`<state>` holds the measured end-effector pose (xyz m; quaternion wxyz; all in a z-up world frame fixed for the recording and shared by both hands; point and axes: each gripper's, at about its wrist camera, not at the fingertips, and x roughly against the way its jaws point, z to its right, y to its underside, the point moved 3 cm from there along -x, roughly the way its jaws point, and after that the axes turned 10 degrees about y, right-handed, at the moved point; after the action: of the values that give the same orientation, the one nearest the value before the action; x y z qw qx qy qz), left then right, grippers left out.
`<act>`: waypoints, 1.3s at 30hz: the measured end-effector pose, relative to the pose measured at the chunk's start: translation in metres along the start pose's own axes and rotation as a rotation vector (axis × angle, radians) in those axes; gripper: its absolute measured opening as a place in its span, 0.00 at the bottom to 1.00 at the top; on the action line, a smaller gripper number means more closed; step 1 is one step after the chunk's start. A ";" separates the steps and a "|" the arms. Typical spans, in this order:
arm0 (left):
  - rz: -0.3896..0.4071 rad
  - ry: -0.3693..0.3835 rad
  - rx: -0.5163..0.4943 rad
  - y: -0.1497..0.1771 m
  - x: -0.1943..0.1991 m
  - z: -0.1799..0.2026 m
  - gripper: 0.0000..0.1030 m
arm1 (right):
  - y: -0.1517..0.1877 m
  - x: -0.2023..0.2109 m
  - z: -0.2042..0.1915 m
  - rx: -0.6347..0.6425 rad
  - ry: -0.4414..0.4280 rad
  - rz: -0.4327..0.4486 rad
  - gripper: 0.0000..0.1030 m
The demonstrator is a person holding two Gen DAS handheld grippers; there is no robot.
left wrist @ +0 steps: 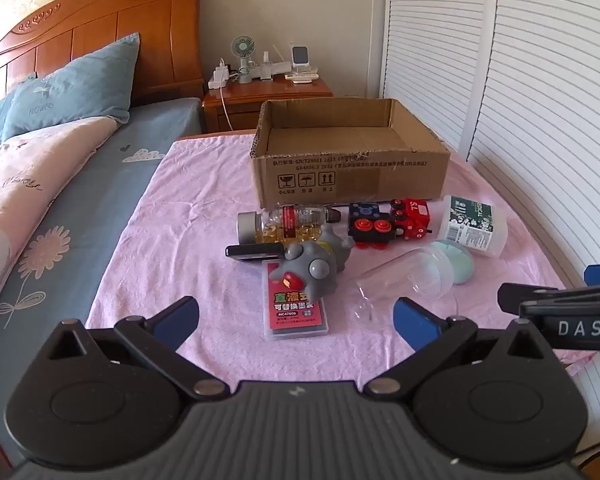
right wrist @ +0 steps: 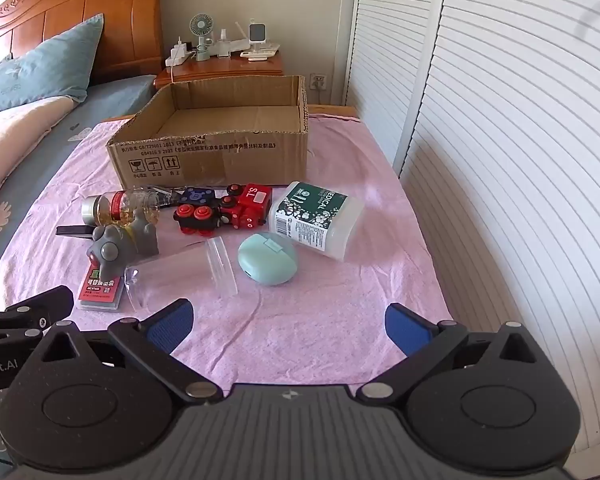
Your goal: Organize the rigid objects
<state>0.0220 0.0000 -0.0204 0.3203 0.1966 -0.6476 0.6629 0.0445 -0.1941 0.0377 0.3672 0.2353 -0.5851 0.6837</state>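
Observation:
An open, empty cardboard box [left wrist: 352, 176] [right wrist: 216, 156] stands at the back of a pink cloth [left wrist: 204, 240] [right wrist: 320, 320]. In front of it lie a bottle with yellow liquid [left wrist: 288, 222] [right wrist: 120, 208], a grey toy figure [left wrist: 314, 266] [right wrist: 118, 246], a red card pack [left wrist: 296, 312] [right wrist: 100, 286], a red and blue toy train [left wrist: 392, 224] [right wrist: 224, 210], a white tub [left wrist: 474, 226] [right wrist: 318, 220], a mint case [left wrist: 462, 266] [right wrist: 266, 262] and a clear cup [left wrist: 404, 286] [right wrist: 180, 276]. My left gripper [left wrist: 296, 316] is open and empty, near the card pack. My right gripper [right wrist: 290, 322] is open and empty, short of the mint case.
A black flat item [left wrist: 254, 251] [right wrist: 76, 231] lies left of the toy figure. A bed with blue pillows [left wrist: 72, 92] is on the left. A wooden nightstand [left wrist: 268, 96] with a fan and chargers stands behind the box. White louvred doors [right wrist: 500, 120] run along the right.

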 end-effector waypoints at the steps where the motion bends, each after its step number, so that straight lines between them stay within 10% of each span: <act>1: -0.007 0.007 0.007 0.000 0.000 0.000 1.00 | 0.000 0.000 0.000 -0.003 0.000 0.004 1.00; 39: 0.014 0.022 0.025 -0.004 0.003 0.003 0.99 | -0.001 0.009 0.000 0.000 -0.003 0.021 1.00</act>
<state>0.0219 -0.0026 -0.0150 0.3203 0.1884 -0.6371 0.6753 0.0402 -0.1922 0.0452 0.3591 0.2299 -0.5881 0.6873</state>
